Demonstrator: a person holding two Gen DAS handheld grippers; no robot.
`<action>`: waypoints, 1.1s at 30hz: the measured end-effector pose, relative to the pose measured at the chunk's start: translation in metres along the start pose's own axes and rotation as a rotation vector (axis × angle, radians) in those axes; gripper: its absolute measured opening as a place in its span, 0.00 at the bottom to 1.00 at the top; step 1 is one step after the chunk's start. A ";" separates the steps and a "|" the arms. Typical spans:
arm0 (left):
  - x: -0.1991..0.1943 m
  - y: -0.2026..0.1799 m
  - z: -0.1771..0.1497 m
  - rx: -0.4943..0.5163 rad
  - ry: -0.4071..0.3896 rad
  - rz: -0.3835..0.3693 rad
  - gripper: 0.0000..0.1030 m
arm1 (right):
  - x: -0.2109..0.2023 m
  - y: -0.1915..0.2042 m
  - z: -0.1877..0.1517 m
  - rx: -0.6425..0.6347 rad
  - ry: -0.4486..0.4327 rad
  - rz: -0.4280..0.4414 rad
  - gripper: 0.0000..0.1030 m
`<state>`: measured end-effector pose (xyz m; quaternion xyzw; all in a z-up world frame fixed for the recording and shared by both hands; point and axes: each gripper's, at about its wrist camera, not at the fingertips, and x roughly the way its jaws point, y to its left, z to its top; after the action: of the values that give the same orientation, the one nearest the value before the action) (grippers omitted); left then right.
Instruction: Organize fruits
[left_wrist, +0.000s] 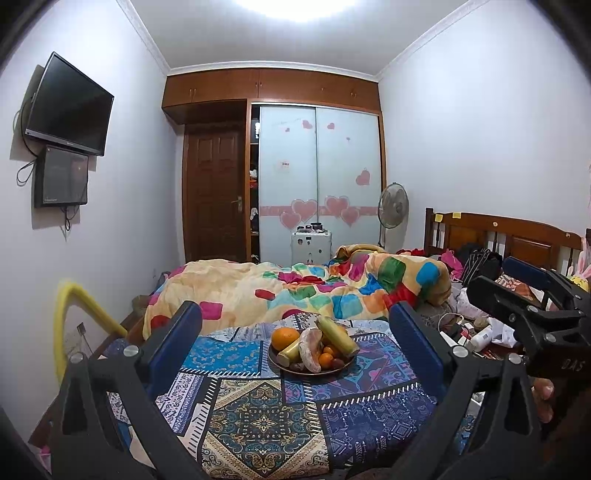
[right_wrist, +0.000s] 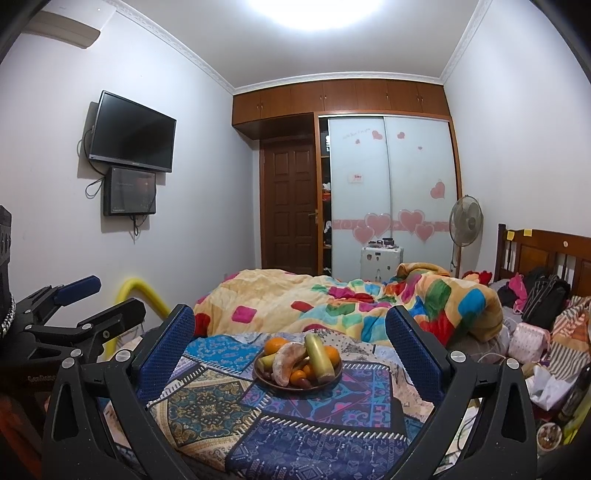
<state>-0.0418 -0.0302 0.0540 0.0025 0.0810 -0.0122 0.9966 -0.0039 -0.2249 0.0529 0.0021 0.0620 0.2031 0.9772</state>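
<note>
A dark wooden bowl (left_wrist: 291, 365) of fruit sits on a patterned blue cloth (left_wrist: 258, 417) on the bed. It holds an orange (left_wrist: 284, 338), bananas (left_wrist: 337, 336), a peeled citrus segment (left_wrist: 310, 350) and small dark fruits. The bowl also shows in the right wrist view (right_wrist: 280, 384), with bananas (right_wrist: 318, 356) and oranges (right_wrist: 275, 345). My left gripper (left_wrist: 295, 343) is open and empty, short of the bowl. My right gripper (right_wrist: 291, 343) is open and empty, also short of the bowl; it appears at the right of the left wrist view (left_wrist: 517, 295).
A multicoloured quilt (left_wrist: 314, 291) lies bunched behind the bowl. Clutter of bags, clothes and bottles (left_wrist: 476, 332) fills the bed's right side by the wooden headboard (left_wrist: 517, 240). A yellow foam tube (left_wrist: 74, 314) stands at the left. A wardrobe, a door and a fan are at the back.
</note>
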 end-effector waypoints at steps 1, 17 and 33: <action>0.000 0.000 0.000 0.001 0.001 0.000 1.00 | 0.000 0.000 0.000 0.000 0.001 0.000 1.00; 0.004 0.002 0.000 -0.013 0.019 -0.017 1.00 | 0.002 -0.002 -0.001 0.010 0.007 -0.002 1.00; 0.006 0.001 0.001 -0.011 0.021 -0.035 1.00 | 0.002 -0.001 0.000 0.017 0.006 0.003 1.00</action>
<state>-0.0359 -0.0294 0.0544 -0.0041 0.0914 -0.0292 0.9954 -0.0013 -0.2251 0.0526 0.0100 0.0665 0.2042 0.9766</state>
